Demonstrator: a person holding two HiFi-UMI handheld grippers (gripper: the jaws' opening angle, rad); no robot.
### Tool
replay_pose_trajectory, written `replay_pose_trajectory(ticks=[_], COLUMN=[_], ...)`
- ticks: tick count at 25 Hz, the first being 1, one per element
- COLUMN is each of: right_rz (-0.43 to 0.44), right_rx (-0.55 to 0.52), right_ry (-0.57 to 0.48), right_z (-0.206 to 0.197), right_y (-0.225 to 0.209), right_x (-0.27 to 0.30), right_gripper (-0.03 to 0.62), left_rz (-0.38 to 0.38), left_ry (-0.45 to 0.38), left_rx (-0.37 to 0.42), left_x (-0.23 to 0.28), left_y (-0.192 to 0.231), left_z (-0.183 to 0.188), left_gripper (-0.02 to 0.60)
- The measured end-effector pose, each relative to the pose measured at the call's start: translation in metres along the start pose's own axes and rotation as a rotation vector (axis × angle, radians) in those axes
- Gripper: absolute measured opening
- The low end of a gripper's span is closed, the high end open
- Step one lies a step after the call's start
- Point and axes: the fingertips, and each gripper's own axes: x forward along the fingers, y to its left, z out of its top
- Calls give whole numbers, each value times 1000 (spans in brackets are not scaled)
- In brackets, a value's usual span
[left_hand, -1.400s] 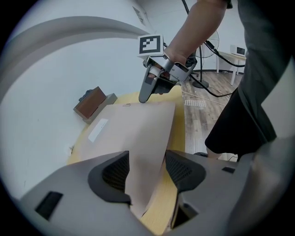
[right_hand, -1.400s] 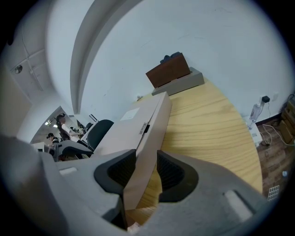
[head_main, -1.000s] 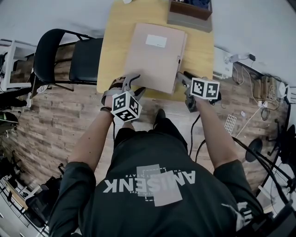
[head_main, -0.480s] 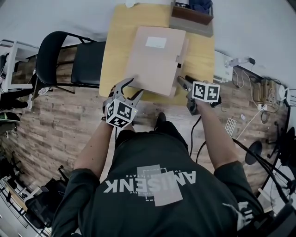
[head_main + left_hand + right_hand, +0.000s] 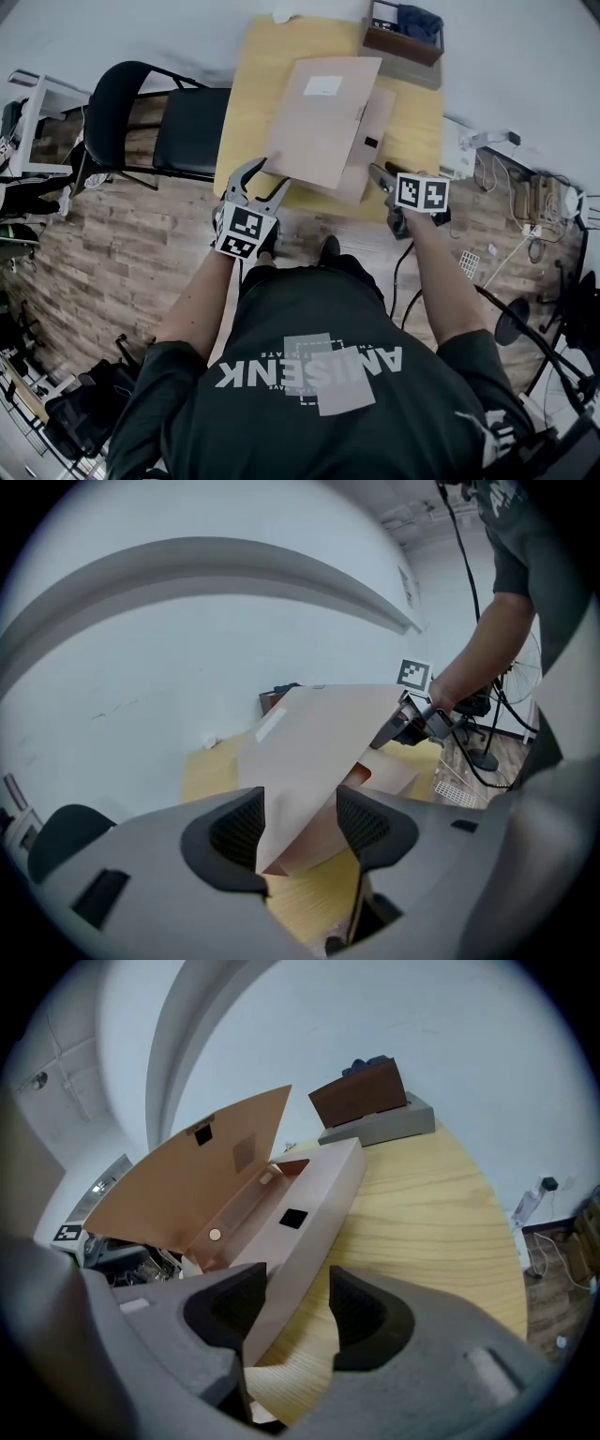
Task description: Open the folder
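On the yellow table [image 5: 258, 84] by a black chair [image 5: 187, 127] lay the folder [image 5: 328, 122], its raised cover [image 5: 309, 752] between my open left fingers [image 5: 234, 832]; my right fingers [image 5: 370, 1312] had just been opening around its base [image 5: 300, 1232].

Pale beige box folder [image 5: 323, 122], partly open, near the front edge of the yellow wooden table [image 5: 248, 112].
Its cover [image 5: 187, 1185] is lifted and tilted, and the edge at the person's right stands higher. The outside carries a white label [image 5: 323, 86]; the inside face is brown. Beside the cover, the closing flap [image 5: 379, 117] lies turned out on the right side and shows a small dark square [image 5: 371, 142]. The folder lies a little rotated on the table.
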Motion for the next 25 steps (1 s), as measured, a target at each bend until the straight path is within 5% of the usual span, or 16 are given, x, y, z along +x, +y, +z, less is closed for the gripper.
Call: replay_pose_trajectory(ticks=[16,25], right_rz=[-60,-97], right_rx=[-12,-8], right_ry=[39,47], right_z=[2,4], right_y=[12,20], right_x=[12,17], right_gripper=[201,201], left_rz=[134,214], left_ry=[-176,-186], left_rx=[-508,-631], left_x=[-22,-22], left_y=[90,141], left_z=[7,-10], left_gripper=[224,224])
